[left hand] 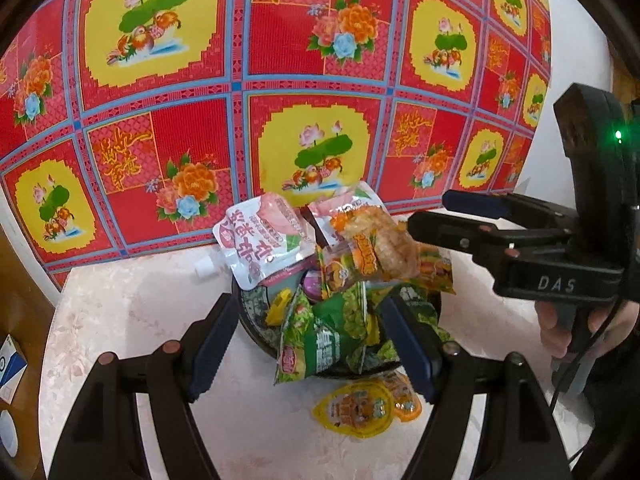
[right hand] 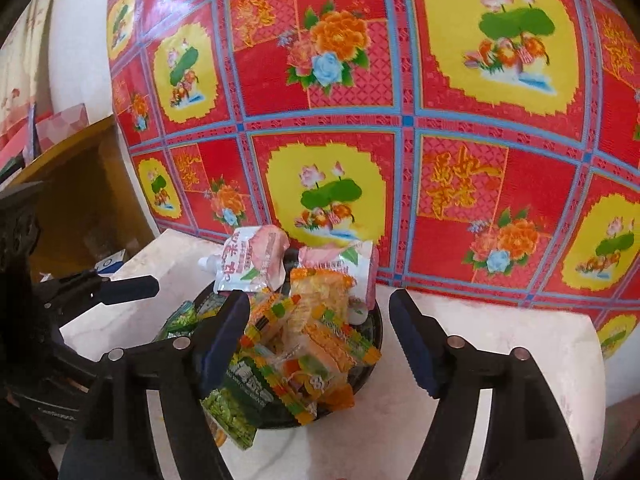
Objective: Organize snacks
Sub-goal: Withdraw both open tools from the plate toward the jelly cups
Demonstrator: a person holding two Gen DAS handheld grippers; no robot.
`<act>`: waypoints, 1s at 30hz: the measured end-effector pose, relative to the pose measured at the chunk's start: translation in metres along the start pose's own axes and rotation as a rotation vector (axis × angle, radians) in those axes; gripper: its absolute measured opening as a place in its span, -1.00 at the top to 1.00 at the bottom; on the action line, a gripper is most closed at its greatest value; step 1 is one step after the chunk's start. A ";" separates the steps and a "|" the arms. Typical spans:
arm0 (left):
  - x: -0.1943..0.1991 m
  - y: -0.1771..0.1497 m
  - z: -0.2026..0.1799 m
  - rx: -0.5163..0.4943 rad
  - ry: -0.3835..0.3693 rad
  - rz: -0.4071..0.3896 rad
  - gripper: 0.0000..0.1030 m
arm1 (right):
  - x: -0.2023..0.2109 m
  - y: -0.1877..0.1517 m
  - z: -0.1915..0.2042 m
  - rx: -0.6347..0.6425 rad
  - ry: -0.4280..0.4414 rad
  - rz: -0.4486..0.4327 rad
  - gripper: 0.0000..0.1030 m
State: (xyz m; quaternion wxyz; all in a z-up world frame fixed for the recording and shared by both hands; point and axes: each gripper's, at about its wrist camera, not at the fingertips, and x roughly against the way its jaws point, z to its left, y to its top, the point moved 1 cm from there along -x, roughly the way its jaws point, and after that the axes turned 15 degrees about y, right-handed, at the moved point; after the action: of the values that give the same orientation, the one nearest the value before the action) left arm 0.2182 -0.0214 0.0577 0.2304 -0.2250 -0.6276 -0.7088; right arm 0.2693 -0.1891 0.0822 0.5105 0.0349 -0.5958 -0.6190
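Observation:
A dark round bowl (left hand: 256,320) on a pale marble table holds a heap of snacks: two pink-white drink pouches (left hand: 262,240), green packets (left hand: 320,344) and orange cracker packets (left hand: 376,248). The bowl (right hand: 374,340) also shows in the right wrist view, with the pouches (right hand: 252,262) and cracker packets (right hand: 320,344). My left gripper (left hand: 310,344) is open and empty, its fingers straddling the bowl's near side. My right gripper (right hand: 320,340) is open and empty above the heap; it shows side-on in the left wrist view (left hand: 432,216). Two yellow jelly cups (left hand: 356,408) lie on the table before the bowl.
A red, yellow and blue floral cloth (left hand: 280,80) hangs close behind the table. The marble table (left hand: 120,312) ends at the left above a blue-white box (left hand: 12,364). A wooden shelf (right hand: 80,184) with boxes stands at the left. The person's hand (left hand: 568,328) holds the right gripper.

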 end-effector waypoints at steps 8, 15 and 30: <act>0.024 -0.015 0.004 0.036 -0.041 0.034 -0.53 | 0.021 -0.019 0.014 -0.008 -0.026 0.028 -0.43; 0.046 -0.044 -0.002 0.039 -0.051 0.059 -0.53 | 0.037 -0.045 0.037 -0.030 -0.049 0.091 -0.43; 0.060 -0.097 -0.007 0.040 -0.021 0.067 -0.50 | 0.043 -0.107 0.082 0.032 -0.052 0.193 -0.43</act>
State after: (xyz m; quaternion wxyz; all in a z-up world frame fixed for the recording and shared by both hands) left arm 0.1113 -0.0202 0.0168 0.2517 -0.2486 -0.6362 -0.6856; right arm 0.1323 -0.1848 0.0476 0.5514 -0.0303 -0.6193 -0.5581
